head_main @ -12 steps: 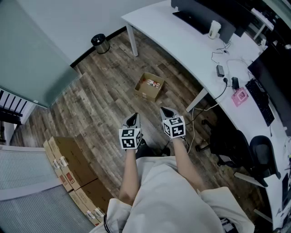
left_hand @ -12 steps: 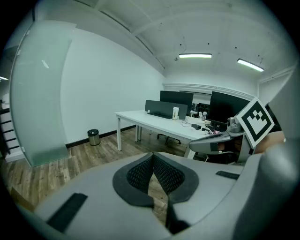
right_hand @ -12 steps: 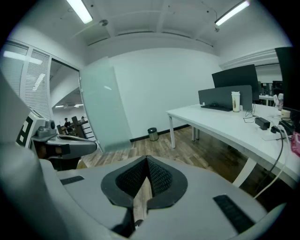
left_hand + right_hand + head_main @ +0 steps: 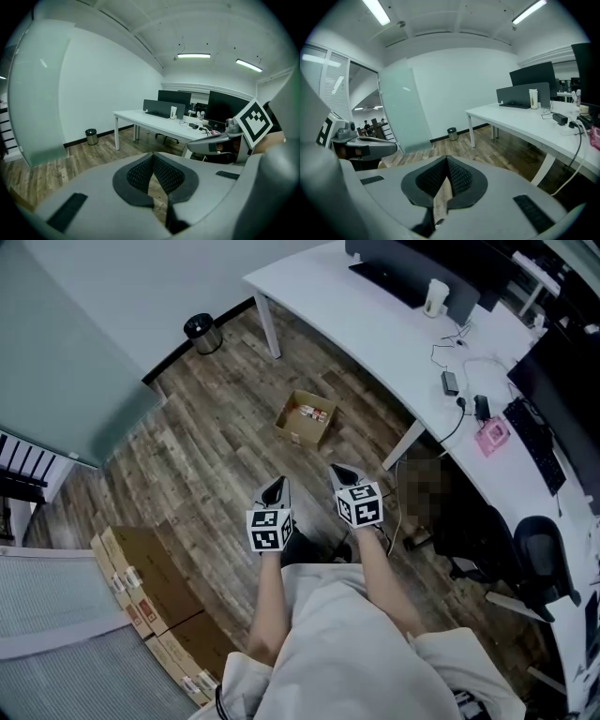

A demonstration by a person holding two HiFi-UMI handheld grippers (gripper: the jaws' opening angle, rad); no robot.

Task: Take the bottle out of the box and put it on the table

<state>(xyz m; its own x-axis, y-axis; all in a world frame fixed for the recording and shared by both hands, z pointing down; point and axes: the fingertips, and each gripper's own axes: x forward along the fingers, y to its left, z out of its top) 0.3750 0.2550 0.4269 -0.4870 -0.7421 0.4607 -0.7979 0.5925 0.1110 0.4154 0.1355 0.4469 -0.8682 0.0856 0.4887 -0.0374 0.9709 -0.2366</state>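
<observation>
An open cardboard box (image 4: 307,418) lies on the wood floor ahead of me, with small bottles packed inside; single bottles are too small to tell apart. My left gripper (image 4: 275,489) and right gripper (image 4: 341,472) hang side by side in front of my body, well short of the box. Both are shut and hold nothing: the tips of the left gripper (image 4: 152,155) meet, and so do those of the right gripper (image 4: 446,159). The long white table (image 4: 394,329) runs along the right, past the box. The box is hidden in both gripper views.
On the table (image 4: 150,119) stand monitors, a white cup (image 4: 436,297), cables and a pink thing (image 4: 494,437). A black office chair (image 4: 530,563) is at the right. Stacked cardboard cartons (image 4: 150,601) sit at the lower left, a small bin (image 4: 202,332) by the far wall.
The view has shifted slightly; both grippers stay shut in nearly the same place in front of me.
</observation>
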